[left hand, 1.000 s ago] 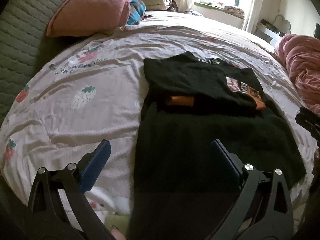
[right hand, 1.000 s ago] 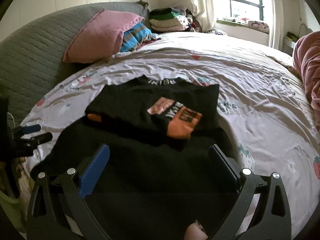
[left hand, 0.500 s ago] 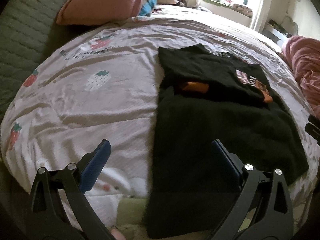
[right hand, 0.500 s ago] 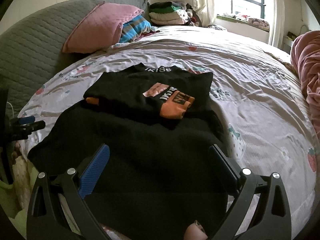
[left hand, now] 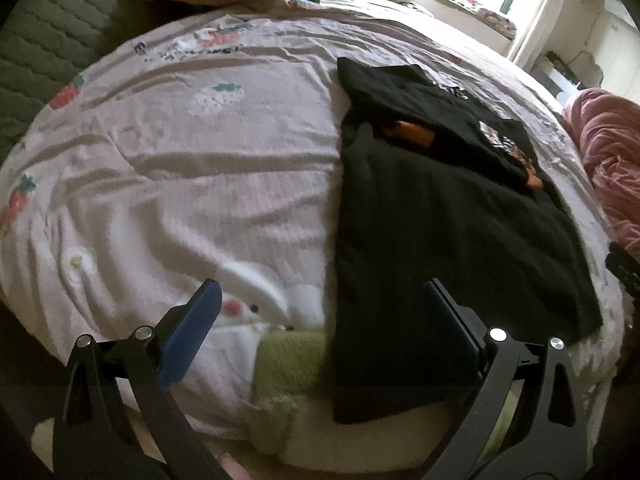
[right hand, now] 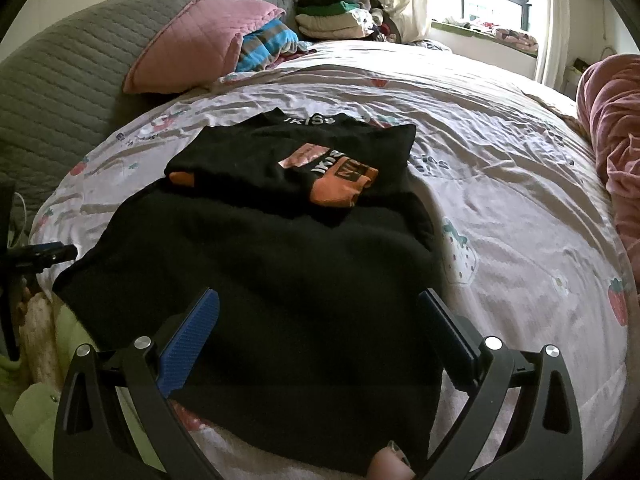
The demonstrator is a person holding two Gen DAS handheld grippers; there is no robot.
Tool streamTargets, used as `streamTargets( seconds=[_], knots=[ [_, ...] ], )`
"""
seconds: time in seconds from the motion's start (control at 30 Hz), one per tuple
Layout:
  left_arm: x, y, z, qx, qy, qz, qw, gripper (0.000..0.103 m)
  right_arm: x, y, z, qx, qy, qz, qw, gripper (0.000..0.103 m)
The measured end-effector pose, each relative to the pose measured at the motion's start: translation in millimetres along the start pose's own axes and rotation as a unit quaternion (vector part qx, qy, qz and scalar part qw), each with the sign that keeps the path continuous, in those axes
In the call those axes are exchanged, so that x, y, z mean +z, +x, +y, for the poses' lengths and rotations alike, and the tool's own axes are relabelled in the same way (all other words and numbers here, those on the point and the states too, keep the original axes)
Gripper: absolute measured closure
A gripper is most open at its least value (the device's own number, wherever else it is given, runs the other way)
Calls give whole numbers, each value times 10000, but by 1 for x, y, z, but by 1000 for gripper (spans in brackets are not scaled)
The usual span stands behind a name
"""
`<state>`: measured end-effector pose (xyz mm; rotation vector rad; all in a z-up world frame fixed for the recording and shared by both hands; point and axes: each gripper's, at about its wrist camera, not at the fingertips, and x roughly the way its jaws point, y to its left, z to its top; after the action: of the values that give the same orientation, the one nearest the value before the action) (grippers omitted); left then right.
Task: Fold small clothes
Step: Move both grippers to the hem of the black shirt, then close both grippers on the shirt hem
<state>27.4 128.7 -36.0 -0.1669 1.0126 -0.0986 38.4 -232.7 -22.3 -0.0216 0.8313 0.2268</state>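
Observation:
A black garment (left hand: 432, 248) (right hand: 260, 276) lies flat on the bed, its upper part folded down so an orange and pink print (right hand: 340, 176) and an orange cuff (left hand: 412, 134) show. My left gripper (left hand: 320, 292) hovers open above the garment's near left edge, holding nothing. My right gripper (right hand: 318, 300) is open too, above the garment's near hem. The left gripper's tip also shows at the left edge of the right wrist view, and the right gripper's at the right edge of the left wrist view.
The bed sheet (left hand: 180, 184) is pale with strawberry prints. A pink pillow (right hand: 200, 44), a striped cloth and a pile of folded clothes (right hand: 336, 16) lie at the headboard. A pink blanket (right hand: 616, 140) is bunched at the right. Green fabric (left hand: 288, 372) hangs over the near bed edge.
Both grippers have pulled back towards the near edge of the bed, the left one also shifting left. The bed edge and green fabric now show. Both stayed open; the garment has not moved.

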Motion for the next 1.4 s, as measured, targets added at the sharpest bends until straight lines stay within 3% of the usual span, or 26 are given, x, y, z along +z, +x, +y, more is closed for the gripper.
streamTargets(
  seconds=[0.03,0.2,0.27,0.6,0.83,1.1,1.17,1.2,1.37,1.4],
  knots=[
    [-2,-1,0,-59,-24,11,10000,18,-1,-1,-1,-9,-2,3,10000,5],
    [-9,-2,-2,-280,-44,107,9995,58,-6,-3,-5,-18,27,41,10000,5],
    [-13,-1,-5,-379,-52,191,9991,62,-9,-4,-7,-24,33,68,10000,5],
    [-23,-1,-17,-435,5,291,9986,66,-31,-1,-17,67,140,336,9993,5],
    [-31,-3,-25,-507,112,336,9981,78,-45,-1,-31,190,308,584,9976,5],
    [-33,4,-23,-505,32,361,9981,78,-63,2,-46,418,503,983,9930,6],
    [-34,4,-21,-520,10,357,9980,78,-68,2,-48,445,522,1085,9917,14],
    [-34,4,-21,-524,5,353,9980,78,-71,3,-49,455,524,1147,9910,26],
    [-34,6,-18,-551,-49,374,9978,76,-83,8,-59,552,667,1229,9886,44],
    [-34,6,-18,-558,-64,378,9977,76,-83,8,-59,562,662,1204,9889,56]
  ],
)
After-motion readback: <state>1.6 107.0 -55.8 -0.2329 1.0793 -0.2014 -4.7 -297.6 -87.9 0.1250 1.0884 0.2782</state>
